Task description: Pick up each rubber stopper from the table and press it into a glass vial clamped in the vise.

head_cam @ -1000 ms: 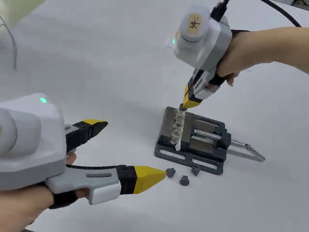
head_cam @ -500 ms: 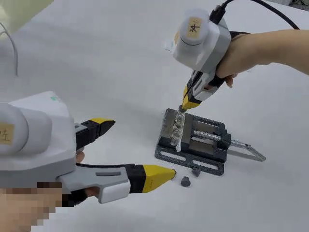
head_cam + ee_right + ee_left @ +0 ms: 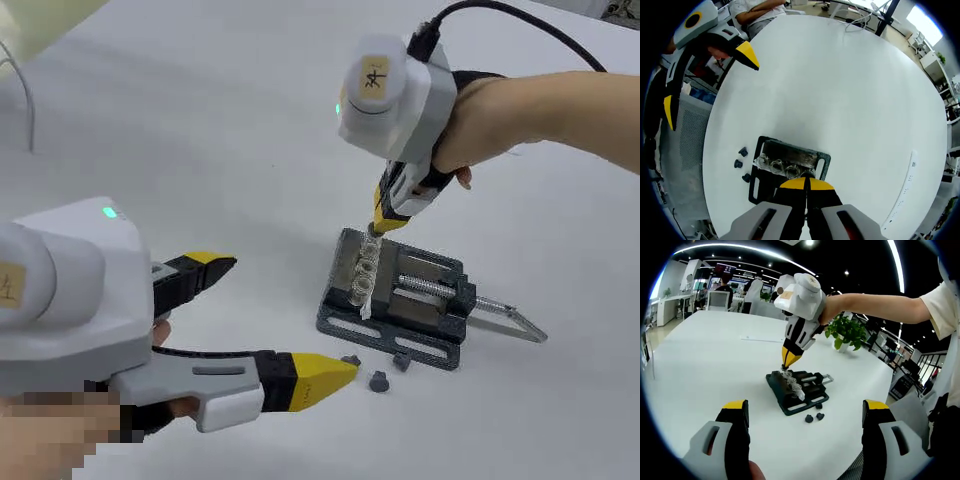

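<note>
White round table (image 3: 200, 150) in an open office. 3 stoppers (image 3: 378, 380) lie just beside the vise (image 3: 430, 300), which clamps the vials (image 3: 366, 272). Right gripper (image 3: 378, 226) points down, jaws together, tips at the end vial. Left gripper (image 3: 288, 315) lies level near the stoppers, jaws wide.

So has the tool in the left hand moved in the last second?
Yes. Judged against the vise, the left tool has edged forward, toward the loose stoppers; its lower yellow tip now reaches the nearest one.
</note>
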The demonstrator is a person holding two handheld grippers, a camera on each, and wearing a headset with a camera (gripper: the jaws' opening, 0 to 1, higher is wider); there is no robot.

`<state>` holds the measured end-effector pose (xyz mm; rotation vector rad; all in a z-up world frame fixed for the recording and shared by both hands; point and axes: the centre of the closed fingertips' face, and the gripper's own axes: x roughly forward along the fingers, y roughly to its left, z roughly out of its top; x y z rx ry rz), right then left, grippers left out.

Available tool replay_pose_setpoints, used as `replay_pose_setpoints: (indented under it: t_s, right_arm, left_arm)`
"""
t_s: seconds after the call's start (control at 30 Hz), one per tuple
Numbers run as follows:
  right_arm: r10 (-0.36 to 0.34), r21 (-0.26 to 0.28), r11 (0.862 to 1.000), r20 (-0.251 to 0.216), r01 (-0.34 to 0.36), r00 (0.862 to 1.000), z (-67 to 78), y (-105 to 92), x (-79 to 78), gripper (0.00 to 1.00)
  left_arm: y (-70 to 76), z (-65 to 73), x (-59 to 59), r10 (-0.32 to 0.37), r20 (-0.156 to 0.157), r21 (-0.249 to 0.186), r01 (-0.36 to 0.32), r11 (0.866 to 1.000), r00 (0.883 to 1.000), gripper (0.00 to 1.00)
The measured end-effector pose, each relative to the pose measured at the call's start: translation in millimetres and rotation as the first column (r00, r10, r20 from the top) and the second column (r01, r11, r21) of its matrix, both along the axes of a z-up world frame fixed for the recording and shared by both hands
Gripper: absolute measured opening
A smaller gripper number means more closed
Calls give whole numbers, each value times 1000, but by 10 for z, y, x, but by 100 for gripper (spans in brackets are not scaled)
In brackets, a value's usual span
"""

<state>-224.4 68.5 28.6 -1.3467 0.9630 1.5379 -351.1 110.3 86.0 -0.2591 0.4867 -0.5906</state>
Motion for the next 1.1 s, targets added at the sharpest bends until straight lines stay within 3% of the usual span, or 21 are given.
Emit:
replay_pose_setpoints:
  t_s: [0.17,0.23,0.3,0.53,1.1]
  right_arm:
    - [-30,39,999,-23,31,999,6,6,23,0]
    - [-1,59,998,-11,2,1000,18,-10,-4,0]
    - [-43,71,996,-34,46,998,32,-5,-6,0]
    - [-6,107,994,-16,8,1000,46,-34,-33,0]
    - [2,124,992,5,-2,1000,24,6,33,0]
  left_arm:
    - [-11,36,10,-3,7,6,3,1000,1000,93]
    - [-15,53,11,-7,10,9,7,1000,1000,93]
    - [-6,61,16,-6,10,10,6,1000,1000,93]
    - [-47,117,18,-18,18,21,17,1000,1000,93]
    - [-31,149,-25,-12,25,29,11,1000,1000,93]
